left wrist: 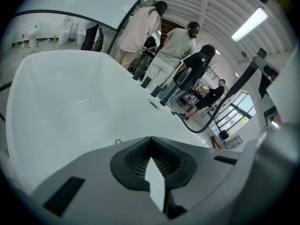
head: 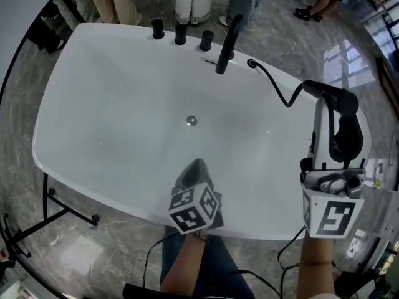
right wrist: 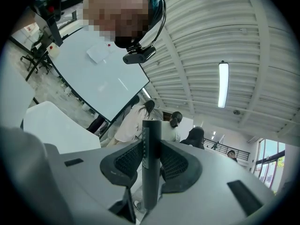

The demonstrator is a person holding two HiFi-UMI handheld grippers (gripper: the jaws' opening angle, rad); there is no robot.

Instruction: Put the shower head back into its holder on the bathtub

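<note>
The right gripper's (right wrist: 151, 165) jaws clamp the stiff, smooth, likely slippery shower head (head: 325, 92) mid-handle, at 3 o'clock over the bathtub (head: 93, 104) rim, its springy hose (head: 277, 87) pulling toward 12 o'clock, while the left gripper's (left wrist: 152, 161) jaws sit closed on nothing.

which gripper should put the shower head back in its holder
Right: the right gripper clamps the shower head, nearer the holder; the left gripper is shut and empty.
</note>
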